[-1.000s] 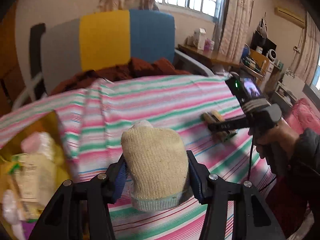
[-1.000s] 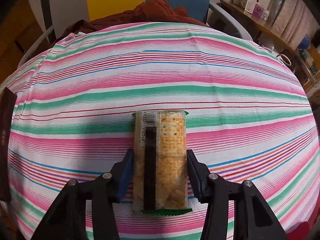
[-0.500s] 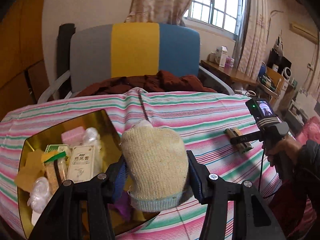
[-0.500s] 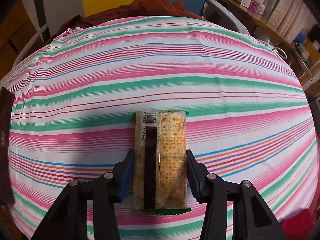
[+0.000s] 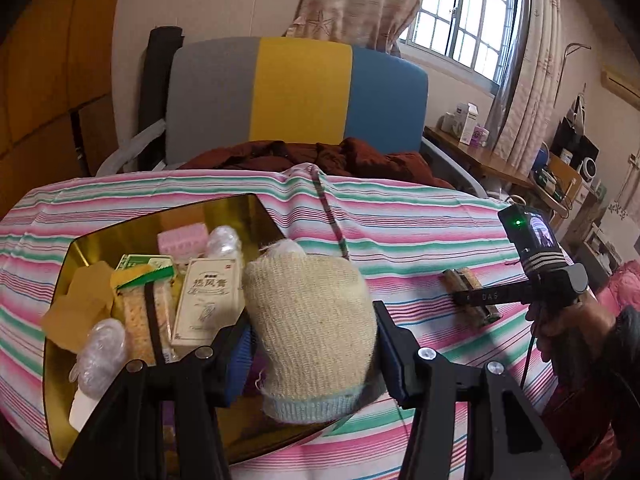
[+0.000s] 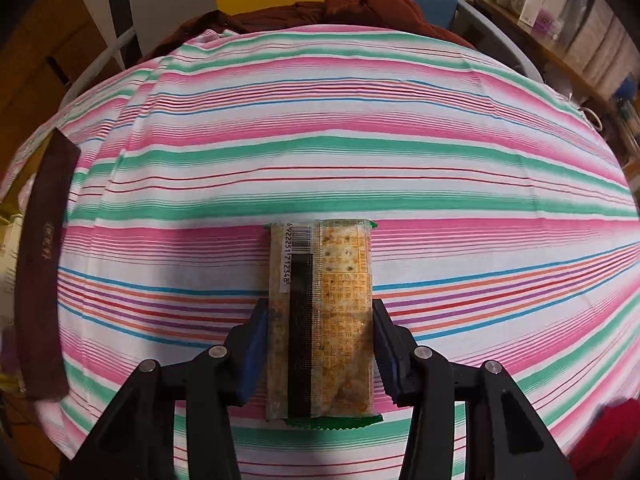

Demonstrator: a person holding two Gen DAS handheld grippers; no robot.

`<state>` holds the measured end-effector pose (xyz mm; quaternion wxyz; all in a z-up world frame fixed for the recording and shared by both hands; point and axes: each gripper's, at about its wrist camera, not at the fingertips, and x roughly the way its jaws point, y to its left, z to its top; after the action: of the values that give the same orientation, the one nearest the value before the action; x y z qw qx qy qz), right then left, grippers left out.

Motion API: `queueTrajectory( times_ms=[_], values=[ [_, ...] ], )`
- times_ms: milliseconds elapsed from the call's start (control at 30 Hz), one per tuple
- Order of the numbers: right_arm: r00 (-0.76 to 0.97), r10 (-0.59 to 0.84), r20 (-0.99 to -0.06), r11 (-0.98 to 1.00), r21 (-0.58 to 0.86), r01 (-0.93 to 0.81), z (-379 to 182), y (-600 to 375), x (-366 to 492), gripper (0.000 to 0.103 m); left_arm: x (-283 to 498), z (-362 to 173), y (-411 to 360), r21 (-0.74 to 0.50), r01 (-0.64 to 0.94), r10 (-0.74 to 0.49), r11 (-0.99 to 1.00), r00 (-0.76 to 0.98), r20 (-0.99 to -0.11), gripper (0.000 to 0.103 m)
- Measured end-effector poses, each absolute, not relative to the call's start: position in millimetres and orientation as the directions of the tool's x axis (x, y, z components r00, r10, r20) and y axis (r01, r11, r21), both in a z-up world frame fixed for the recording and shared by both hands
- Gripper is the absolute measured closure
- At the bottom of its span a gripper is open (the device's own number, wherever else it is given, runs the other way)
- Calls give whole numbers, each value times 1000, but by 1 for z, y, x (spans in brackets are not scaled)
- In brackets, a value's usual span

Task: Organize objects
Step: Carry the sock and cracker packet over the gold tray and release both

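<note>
Left fingers (image 5: 312,344): clenched on a knitted glove (image 5: 310,332), cuff end toward the camera, tip pointing away
Where the glove is: lifted, hanging over the near right corner of the gold tray (image 5: 240,210)
Right fingers (image 6: 318,340): grasping a cracker packet (image 6: 320,320) by its two long sides
Packet's long axis: runs straight out along the fingers, barcode end farthest away
Where the packet is: over the striped cloth (image 6: 360,120) on the table; whether it rests on it or sits just above, I cannot tell
Tray contents: a small white box (image 5: 210,304), another cracker packet (image 5: 140,320), a pink block (image 5: 182,240) and clear wrapped bits
Key relation: the tray lies down and left of the glove, so the left hand is the nearer one; a short drop looks enough
Right hand: well apart from the tray, off to its right, so its packet probably goes second
</note>
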<state>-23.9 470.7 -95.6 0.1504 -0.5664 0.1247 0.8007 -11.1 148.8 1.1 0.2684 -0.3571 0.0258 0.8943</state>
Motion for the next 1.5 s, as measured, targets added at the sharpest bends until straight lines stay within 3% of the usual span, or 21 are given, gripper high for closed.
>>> queueTrajectory(
  times_ms=[333,700,1100,1500],
  values=[
    [-403,-17,-915,-941,151,-304,-90,404,-18,55,-10,-5,105,-168,-431,427,-887,-621,-657,48],
    [-519,-41,-854,-937,213,-277,-62,377,9,55,-18,-11,59,-181,-328,361,-927,-651,-668,48],
    [-629,-184,-755,-960,274,-48,-6,300,-1,55,-20,-14,0,-208,-189,280,-960,-679,-678,48],
    [-595,-272,-756,-952,302,51,-5,246,-34,54,-34,-17,20,-269,-245,364,-931,-647,-670,48]
  ],
)
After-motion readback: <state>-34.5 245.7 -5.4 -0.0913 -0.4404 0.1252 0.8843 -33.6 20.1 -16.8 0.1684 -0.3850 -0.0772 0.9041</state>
